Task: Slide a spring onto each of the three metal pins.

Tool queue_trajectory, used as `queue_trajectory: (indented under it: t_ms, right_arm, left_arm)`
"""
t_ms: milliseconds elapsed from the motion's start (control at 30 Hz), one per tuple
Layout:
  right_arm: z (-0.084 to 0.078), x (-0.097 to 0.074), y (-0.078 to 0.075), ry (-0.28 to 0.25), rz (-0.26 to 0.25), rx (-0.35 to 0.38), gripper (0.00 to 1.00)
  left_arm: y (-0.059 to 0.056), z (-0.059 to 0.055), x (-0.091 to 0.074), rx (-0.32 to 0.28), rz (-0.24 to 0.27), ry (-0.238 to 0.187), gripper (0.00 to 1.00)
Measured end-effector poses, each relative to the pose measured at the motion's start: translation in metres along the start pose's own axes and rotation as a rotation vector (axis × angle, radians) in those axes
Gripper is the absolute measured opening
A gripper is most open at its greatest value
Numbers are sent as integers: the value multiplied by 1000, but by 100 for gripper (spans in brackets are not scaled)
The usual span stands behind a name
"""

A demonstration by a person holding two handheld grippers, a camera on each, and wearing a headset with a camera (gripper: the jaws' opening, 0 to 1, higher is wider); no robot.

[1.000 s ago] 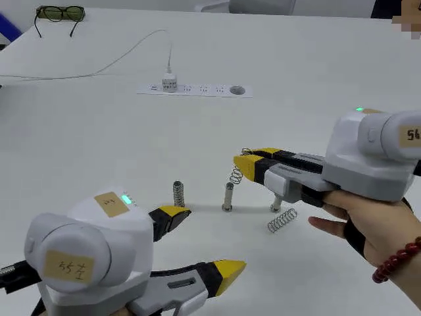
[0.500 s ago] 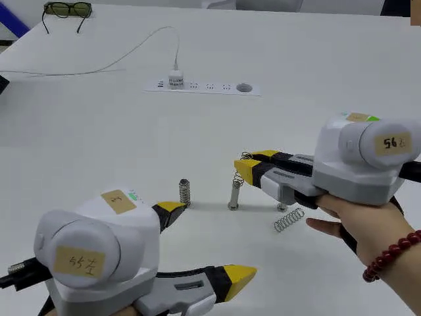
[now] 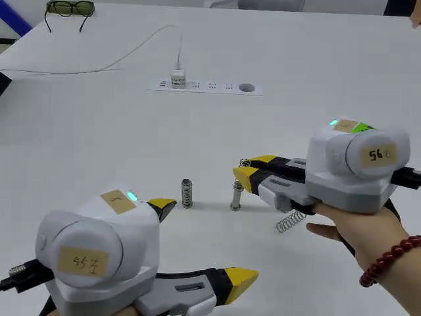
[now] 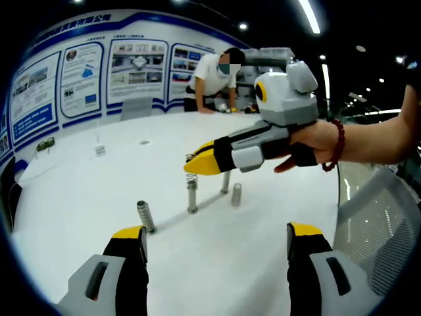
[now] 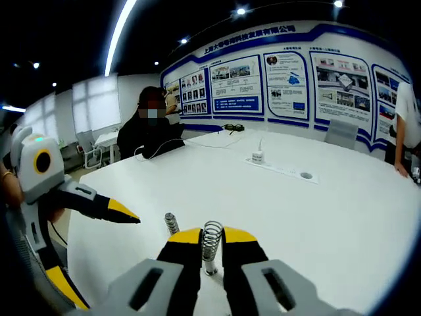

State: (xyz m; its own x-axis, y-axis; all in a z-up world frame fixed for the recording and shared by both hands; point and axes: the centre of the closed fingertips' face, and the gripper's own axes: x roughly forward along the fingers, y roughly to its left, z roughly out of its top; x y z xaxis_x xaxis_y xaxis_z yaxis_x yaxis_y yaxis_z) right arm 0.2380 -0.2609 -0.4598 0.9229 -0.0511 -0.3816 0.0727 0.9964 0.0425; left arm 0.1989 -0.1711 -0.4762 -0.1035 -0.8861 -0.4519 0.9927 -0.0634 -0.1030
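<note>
Three small metal pins stand in a row on the white table. The left pin [image 3: 187, 194] wears a spring. My right gripper [image 3: 243, 168] is shut on a second spring [image 5: 211, 240], holding it upright with its lower end at the top of the middle pin [image 3: 237, 196]. The third pin [image 4: 225, 183] stands behind the right gripper's jaws. A loose spring [image 3: 289, 220] lies on the table under that gripper. My left gripper [image 3: 204, 240] hovers open and holds nothing, near the front, left of the pins.
A white power strip [image 3: 210, 86] with a plugged-in cable lies at the back of the table [image 3: 99, 145]. Sunglasses [image 3: 69, 8] rest at the far left corner. People sit and stand beyond the table's far side [image 5: 152, 128].
My right gripper has brought the held spring down and left, from beside the middle pin's top to right over it. The left gripper has stayed open in place.
</note>
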Motion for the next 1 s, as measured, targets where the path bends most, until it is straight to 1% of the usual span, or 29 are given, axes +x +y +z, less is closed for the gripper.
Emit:
queue_trajectory:
  t_ms: [100, 233, 333, 467, 600, 767, 1000]
  right_arm:
    - [1, 1, 1, -1, 0, -19, 12]
    - [1, 1, 2, 6, -3, -39, 12]
    - [0, 1, 3, 9, -2, -54, 12]
    - [-4, 1, 4, 31, -17, -79, 12]
    - [-9, 3, 5, 46, -18, -90, 12]
    - [-14, 7, 3, 62, -18, -80, 12]
    - [-23, 10, 5, 85, -15, -78, 12]
  left_arm:
    - [1, -1, 0, -3, 2, 5, 89]
    - [0, 2, 0, 6, 5, -3, 89]
    - [1, 1, 0, 7, 6, -1, 89]
    - [0, 0, 0, 5, 4, 3, 88]
    - [-1, 1, 1, 6, 2, 1, 88]
    - [-1, 1, 1, 8, 0, -2, 88]
    - [1, 1, 0, 8, 6, -3, 87]
